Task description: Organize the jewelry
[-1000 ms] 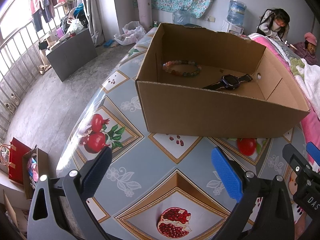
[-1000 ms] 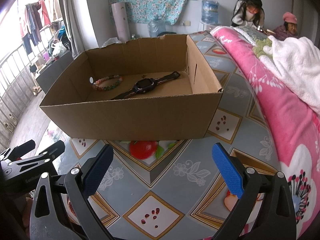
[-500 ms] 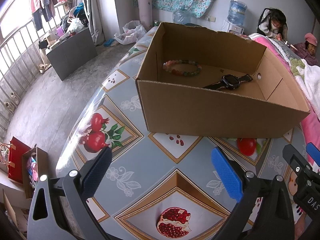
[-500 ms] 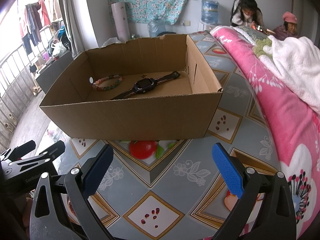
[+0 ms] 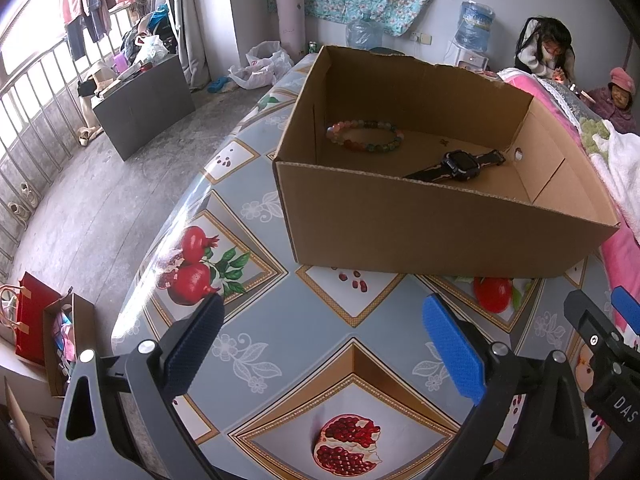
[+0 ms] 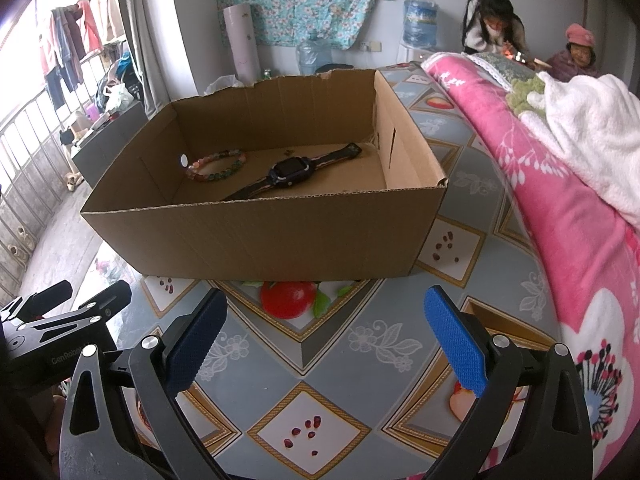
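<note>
Well ahead of both released grippers, bracelet (image 5: 365,136) and watch (image 5: 460,166) lie boxed

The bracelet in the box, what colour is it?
Pink, red and green beads, clearest in the left wrist view.

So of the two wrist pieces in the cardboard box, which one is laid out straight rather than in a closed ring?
The black watch: its strap lies stretched flat across the box floor, while the beaded bracelet forms a closed loop.

Box (image 6: 280,240): matt brown corrugated cardboard, torn rim. Bracelet (image 5: 365,136): glossy beads. Watch (image 6: 289,171): dark plastic, smooth face. Table (image 5: 280,360) cover: glossy printed vinyl. Fingers (image 6: 454,346): blue textured rubber pads. Blanket (image 6: 560,220): pink fleece cloth.
</note>
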Available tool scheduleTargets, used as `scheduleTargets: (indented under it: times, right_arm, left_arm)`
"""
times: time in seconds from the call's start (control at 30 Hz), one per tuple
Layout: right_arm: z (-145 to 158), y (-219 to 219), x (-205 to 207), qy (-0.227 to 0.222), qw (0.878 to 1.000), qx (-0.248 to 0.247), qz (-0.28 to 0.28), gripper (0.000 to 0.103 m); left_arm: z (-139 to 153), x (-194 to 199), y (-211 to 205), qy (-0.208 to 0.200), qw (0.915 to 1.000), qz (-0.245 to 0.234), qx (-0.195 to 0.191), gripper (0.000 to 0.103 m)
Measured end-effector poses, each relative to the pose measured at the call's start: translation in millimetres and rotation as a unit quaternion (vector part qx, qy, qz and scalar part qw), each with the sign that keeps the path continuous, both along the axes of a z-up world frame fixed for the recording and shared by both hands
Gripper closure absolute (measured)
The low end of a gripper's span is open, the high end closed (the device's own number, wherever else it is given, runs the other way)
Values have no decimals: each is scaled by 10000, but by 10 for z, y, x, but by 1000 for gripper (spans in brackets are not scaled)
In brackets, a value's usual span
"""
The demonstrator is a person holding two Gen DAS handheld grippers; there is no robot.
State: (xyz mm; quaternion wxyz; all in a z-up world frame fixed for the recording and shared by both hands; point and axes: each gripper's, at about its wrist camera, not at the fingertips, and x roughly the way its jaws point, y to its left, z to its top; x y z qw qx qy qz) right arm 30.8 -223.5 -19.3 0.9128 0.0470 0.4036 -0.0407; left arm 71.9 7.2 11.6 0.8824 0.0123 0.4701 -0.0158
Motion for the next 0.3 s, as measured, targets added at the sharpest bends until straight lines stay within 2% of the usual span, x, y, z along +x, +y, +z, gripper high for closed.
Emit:
scheduleTargets:
  times: [0.3]
  right_arm:
    - [-9, 2, 4, 4, 10000, 0, 6, 8]
  left_arm:
    - [-9, -18, -6, 23, 10000, 23, -11, 6]
